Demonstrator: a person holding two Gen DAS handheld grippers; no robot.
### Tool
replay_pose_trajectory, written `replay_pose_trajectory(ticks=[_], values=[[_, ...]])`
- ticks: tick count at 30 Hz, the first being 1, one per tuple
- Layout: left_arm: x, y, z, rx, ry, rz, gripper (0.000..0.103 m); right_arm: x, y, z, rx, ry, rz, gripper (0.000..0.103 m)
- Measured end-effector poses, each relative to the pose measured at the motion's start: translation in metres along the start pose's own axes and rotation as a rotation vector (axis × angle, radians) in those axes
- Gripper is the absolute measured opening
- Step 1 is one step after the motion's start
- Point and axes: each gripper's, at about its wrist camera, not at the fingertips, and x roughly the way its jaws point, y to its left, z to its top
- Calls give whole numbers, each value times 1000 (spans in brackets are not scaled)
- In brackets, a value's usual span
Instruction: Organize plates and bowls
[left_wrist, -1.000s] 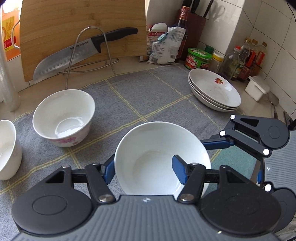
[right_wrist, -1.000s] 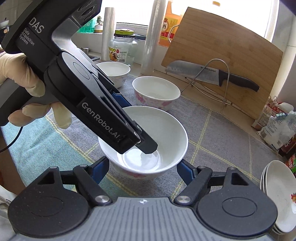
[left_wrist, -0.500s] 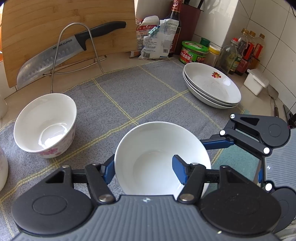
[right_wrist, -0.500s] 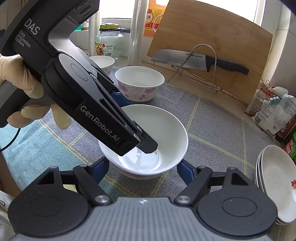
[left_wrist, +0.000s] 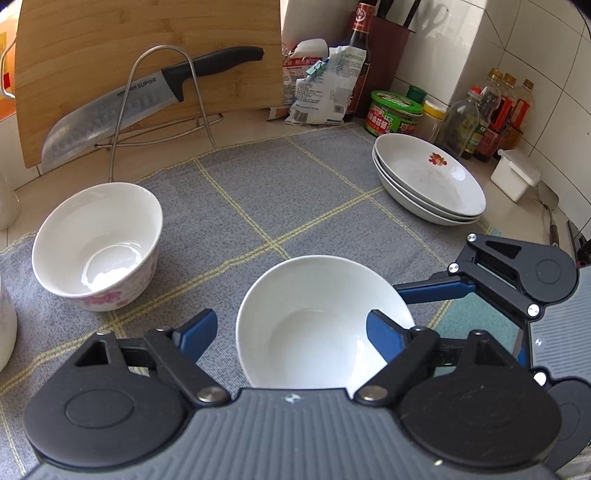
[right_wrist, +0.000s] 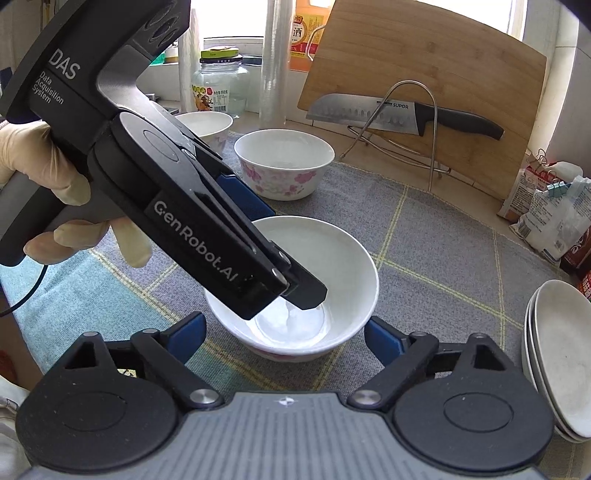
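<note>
Grey mat (left_wrist: 280, 192): spread under both tongs, with all the crockery resting on it.
Plate stack (left_wrist: 430, 181): ahead and right of the left tongs, well apart.
Near bowl (left_wrist: 325, 325): upright on the mat, between both pairs of tips.
Flowered bowl (left_wrist: 98, 240): ahead and left of the left tongs, empty.
Left tongs (left_wrist: 291, 332): jaws have just been opening; the left pad stands clear of the rim and the right hangs inside the bowl, nothing gripped.
Right tongs (right_wrist: 286, 334): jaws have just been opening; spread wide, straddling the near bowl, both pads off its wall.
</note>
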Motion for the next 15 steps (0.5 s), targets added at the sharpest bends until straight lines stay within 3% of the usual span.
replay_pose_trajectory(ticks=[15], values=[[-38, 7, -10, -8, -126, 92, 94, -12, 11, 13, -55, -45, -30, 103]])
